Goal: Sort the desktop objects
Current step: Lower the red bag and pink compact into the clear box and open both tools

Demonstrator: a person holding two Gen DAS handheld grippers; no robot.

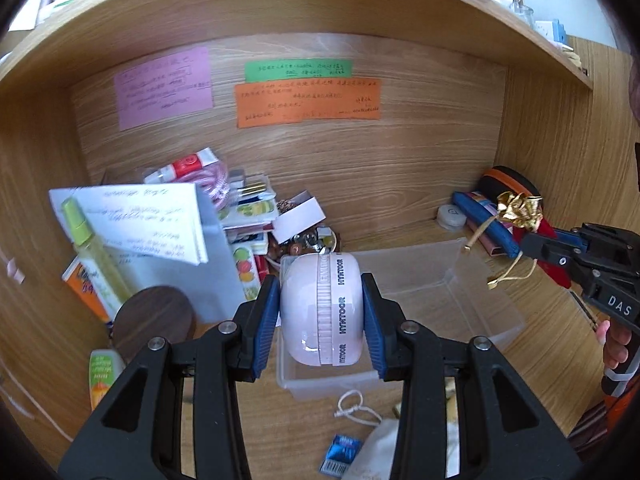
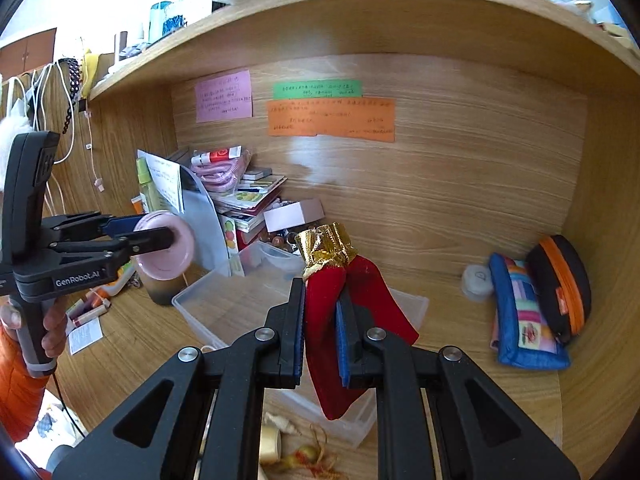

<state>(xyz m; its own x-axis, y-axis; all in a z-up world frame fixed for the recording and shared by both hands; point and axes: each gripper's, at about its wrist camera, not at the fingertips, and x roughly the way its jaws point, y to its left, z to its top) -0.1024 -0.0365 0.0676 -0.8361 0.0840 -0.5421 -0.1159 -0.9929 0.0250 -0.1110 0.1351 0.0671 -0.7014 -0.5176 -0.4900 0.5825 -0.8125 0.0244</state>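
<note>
Both grippers are loaded. Left gripper (image 1: 322, 312) is clamped on a round pink case (image 1: 322, 308) with a lettered band round its middle, pads pressed to its two sides, and I hold it above the clear plastic bin (image 1: 492, 304) on the table (image 1: 540, 360). Right gripper (image 2: 320, 336) is closed on a red velvet pouch (image 2: 332, 344) with a gold foil top (image 2: 326, 246); the pouch hangs between the pads, over the near edge of the same bin, which sits at about 12 o'clock from that gripper.

As for progress, I judge the sorting barely begun. The bin looks empty inside, as far as its clear walls let me tell. A heap of cards, papers, a small white box and a pink cord fills the corner at 10 o'clock (image 2: 244, 196). A blue striped pouch (image 2: 524, 320), a black case with an orange zip (image 2: 560, 284) and a small round white container (image 2: 476, 280) lie at 2 o'clock. Small tubes lie at 9 o'clock, and more bits, among them a white drawstring bag (image 1: 380, 452), at 6 o'clock. Dropping these two in the bin would be the first things sorted.
</note>
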